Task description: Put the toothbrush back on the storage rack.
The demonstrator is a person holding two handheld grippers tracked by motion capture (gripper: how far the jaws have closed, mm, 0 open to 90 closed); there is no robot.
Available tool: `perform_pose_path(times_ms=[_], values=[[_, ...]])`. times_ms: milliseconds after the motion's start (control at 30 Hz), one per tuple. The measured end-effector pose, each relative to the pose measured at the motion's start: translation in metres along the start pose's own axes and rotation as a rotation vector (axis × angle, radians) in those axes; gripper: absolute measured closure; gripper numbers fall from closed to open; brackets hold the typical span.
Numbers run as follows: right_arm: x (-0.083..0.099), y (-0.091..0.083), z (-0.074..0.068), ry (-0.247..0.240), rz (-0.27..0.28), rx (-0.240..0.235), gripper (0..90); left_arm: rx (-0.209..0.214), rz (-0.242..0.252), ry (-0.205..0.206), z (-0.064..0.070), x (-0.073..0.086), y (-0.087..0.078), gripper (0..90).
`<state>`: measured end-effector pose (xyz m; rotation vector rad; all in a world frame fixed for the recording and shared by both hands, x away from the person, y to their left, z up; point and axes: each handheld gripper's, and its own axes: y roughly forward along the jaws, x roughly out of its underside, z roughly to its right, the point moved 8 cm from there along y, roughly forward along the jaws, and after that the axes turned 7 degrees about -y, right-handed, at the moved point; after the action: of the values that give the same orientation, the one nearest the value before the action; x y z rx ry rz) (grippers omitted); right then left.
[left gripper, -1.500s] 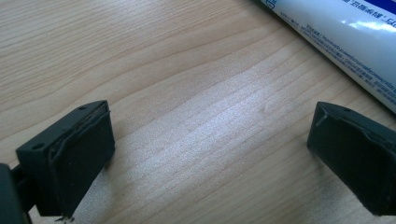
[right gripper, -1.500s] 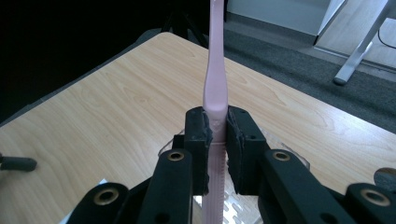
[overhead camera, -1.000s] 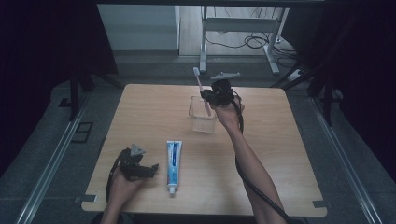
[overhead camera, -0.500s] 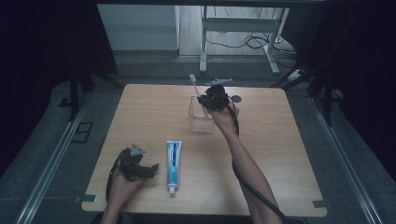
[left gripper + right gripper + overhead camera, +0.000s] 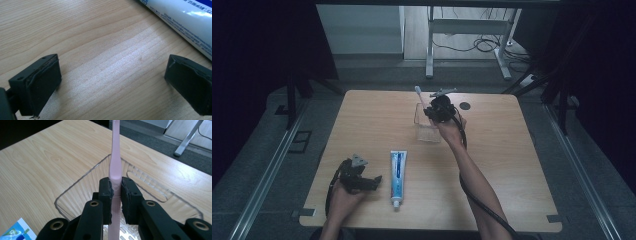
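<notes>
a toothpaste tube [image 5: 398, 171] lies just beside our left gripper [image 5: 371, 183], whose jaws stand wide apart low over the table [image 5: 362, 125]. since a second ago our right gripper [image 5: 116, 195] has lowered; it clamps the pink toothbrush [image 5: 115, 162] upright over the clear holder [image 5: 82, 182], arm stretched forward.

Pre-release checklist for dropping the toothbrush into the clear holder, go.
1. Right gripper clamps pink toothbrush squarely: ok.
2. Toothbrush over clear holder opening: ok.
3. Handle tip touching holder floor: cannot tell.
4. Holder upright on table: ok.
5. Left gripper open, holding nothing, away from the holder: ok.
6. Toothpaste tube lying flat, out of the drop path: ok.
</notes>
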<state>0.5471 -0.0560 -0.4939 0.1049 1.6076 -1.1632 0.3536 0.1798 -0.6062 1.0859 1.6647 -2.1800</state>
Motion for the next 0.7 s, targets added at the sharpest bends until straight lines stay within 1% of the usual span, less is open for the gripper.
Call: perform_pose_path(times_ms=[233,500,533,667,700], values=[[0.009,0.008,0.000,0.000,-0.031,0.003,78.4,0.000,0.000,0.001,0.000,0.000,0.000,0.6],[0.014,0.011,0.001,0.004,-0.065,0.000,78.1,0.000,0.000,0.001,0.000,0.000,0.000,0.6],[0.015,0.011,0.001,-0.001,-0.077,-0.002,78.0,0.000,0.000,0.001,0.000,0.000,0.000,0.6],[0.015,0.012,0.000,-0.008,-0.091,-0.004,77.7,0.000,0.000,0.001,0.000,0.000,0.000,0.6],[0.015,0.013,0.000,-0.012,-0.103,-0.005,77.6,0.000,0.000,0.001,0.000,0.000,0.000,0.6]])
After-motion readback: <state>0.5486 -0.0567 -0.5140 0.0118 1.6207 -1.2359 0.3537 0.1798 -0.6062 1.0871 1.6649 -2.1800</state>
